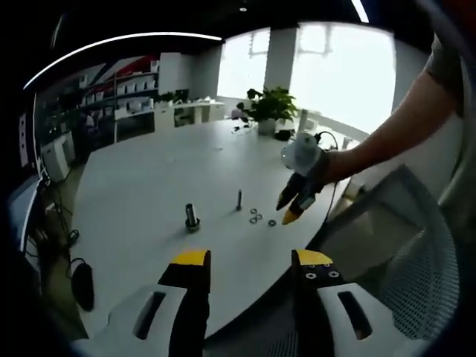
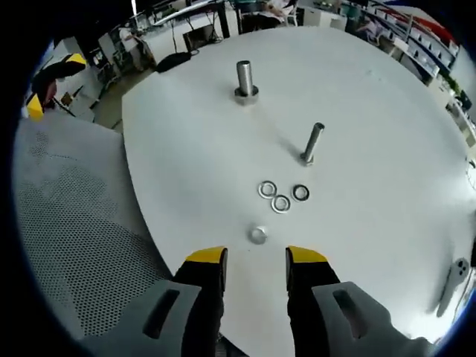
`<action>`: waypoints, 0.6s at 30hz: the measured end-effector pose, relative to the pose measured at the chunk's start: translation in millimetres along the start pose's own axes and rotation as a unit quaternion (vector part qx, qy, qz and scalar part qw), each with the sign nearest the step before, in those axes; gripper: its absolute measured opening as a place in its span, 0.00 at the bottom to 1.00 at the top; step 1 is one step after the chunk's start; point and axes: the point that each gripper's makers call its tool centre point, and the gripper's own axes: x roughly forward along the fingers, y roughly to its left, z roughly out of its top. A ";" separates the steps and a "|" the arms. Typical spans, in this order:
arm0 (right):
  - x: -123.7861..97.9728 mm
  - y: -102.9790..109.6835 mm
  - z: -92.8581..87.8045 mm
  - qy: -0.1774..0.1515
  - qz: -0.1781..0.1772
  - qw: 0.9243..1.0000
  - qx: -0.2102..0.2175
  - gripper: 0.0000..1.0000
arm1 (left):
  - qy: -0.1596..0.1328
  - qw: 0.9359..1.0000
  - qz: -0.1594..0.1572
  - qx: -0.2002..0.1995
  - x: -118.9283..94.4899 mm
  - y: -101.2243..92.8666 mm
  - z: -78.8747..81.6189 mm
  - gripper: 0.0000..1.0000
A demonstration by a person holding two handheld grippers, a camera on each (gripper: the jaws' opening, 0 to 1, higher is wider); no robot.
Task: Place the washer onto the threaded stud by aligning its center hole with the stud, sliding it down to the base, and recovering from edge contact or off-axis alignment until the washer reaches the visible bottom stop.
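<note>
Four washers lie ahead of our right gripper (image 2: 255, 256), jaws apart and empty: a lone washer (image 2: 257, 235) just beyond the tips, then a cluster of three washers (image 2: 281, 196) further out. Past them stands the thin threaded stud (image 2: 312, 143), with a thicker bolt (image 2: 245, 80) beyond it to the left. Our left gripper (image 1: 249, 262) hangs back, apart and empty too. We judge this the reach-in step: next close on the nearest washer. Flat shiny metal rings on a smooth white table (image 2: 387, 134) look hard to pinch.
</note>
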 end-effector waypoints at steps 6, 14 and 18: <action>10.5 2.4 6.8 -0.005 0.006 1.000 0.022 0.33 | 0.002 1.000 0.001 -0.006 0.1 0.4 -1.6 0.42; 16.1 1.6 1.5 0.020 -0.005 0.999 -0.037 0.27 | 0.004 1.000 0.000 -0.005 0.5 -0.4 -1.9 0.41; 15.9 1.0 0.0 0.036 -0.010 0.995 -0.091 0.25 | 0.001 1.000 0.002 -0.005 0.2 0.3 -0.9 0.41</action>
